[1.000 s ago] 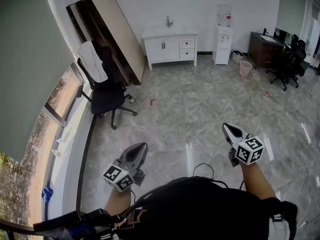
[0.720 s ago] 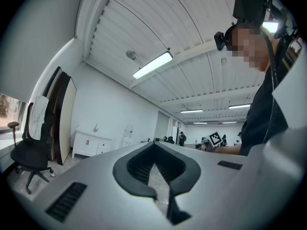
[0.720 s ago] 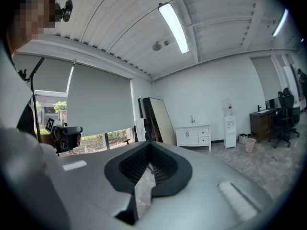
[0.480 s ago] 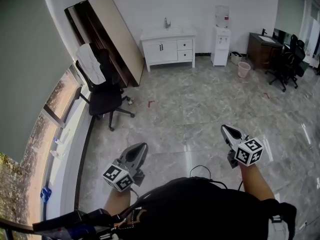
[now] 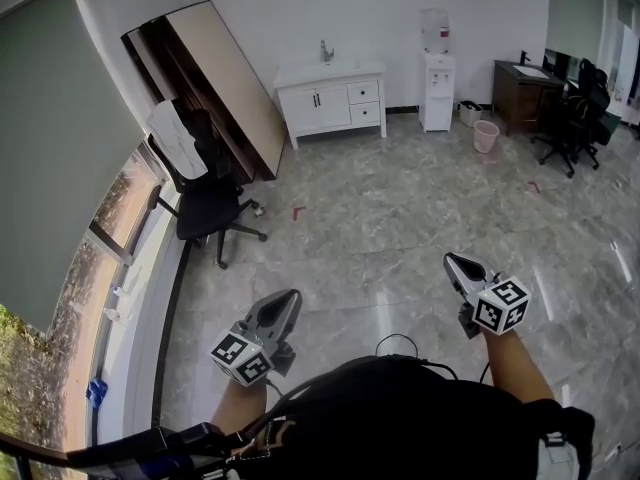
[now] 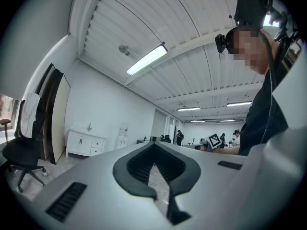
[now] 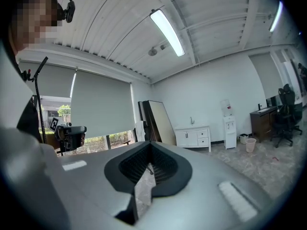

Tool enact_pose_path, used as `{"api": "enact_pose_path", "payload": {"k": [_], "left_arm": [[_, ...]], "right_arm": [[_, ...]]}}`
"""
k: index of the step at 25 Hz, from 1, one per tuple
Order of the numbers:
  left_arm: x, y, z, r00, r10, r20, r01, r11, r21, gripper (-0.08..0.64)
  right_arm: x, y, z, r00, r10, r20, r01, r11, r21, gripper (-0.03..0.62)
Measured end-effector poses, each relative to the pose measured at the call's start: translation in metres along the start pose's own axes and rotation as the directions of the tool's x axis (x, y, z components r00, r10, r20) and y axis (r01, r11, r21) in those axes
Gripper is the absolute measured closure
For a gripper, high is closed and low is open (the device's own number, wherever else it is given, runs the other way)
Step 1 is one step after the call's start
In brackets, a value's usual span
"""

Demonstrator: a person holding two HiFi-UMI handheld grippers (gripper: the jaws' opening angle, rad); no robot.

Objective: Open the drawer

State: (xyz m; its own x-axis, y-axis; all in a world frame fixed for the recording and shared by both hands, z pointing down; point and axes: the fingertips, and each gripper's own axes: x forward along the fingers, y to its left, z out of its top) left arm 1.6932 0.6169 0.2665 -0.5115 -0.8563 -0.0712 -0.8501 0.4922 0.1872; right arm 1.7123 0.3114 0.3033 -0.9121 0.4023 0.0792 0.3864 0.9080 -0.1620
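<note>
Since a second ago the room has slid slightly toward 9 o'clock in the head view, while both grippers sit almost where they were in the frame. I hold the left gripper (image 5: 289, 296) at about 7 o'clock and the right gripper (image 5: 451, 259) at about 4 o'clock. Both point level out over the grey marble floor (image 5: 400, 198), with their marker cubes toward me. Looking along the left one in its own view, I see its dark pads (image 6: 136, 169) drawn together at the tips, with only floor showing through the slit behind them and nothing caught between. The right one reads the same in its view: jaws together, empty, touching nothing. The white cabinet (image 5: 330, 98) with the sink stands against the back wall at 12 o'clock, well apart from both grippers. Its two drawers (image 5: 364, 101) are stacked on its right side, both shut flush. Near it at 1 o'clock is a water dispenser (image 5: 436, 63). At 10 o'clock an office chair (image 5: 205, 208) stands by large boards (image 5: 215, 78) that lean against the wall.
</note>
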Motion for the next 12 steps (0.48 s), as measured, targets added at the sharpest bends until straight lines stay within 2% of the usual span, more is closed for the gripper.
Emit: {"api": "enact_pose_path", "payload": {"k": [6,12], "left_arm": [[0.03,-0.012,-0.008,0.999,-0.021,-0.027,0.021,1.0,0.0,0.566],[0.042,0.012,-0.018,0.999,-0.028,-0.019,0.027,0.999,-0.029,0.566]], "right_arm": [[-0.009,-0.029,-0.013,1.0,-0.008,-0.008,0.008,0.999,0.033,0.594],[0.013,-0.041,-0.023,1.0,-0.015,-0.024,0.015,0.999,0.036,0.594]]}}
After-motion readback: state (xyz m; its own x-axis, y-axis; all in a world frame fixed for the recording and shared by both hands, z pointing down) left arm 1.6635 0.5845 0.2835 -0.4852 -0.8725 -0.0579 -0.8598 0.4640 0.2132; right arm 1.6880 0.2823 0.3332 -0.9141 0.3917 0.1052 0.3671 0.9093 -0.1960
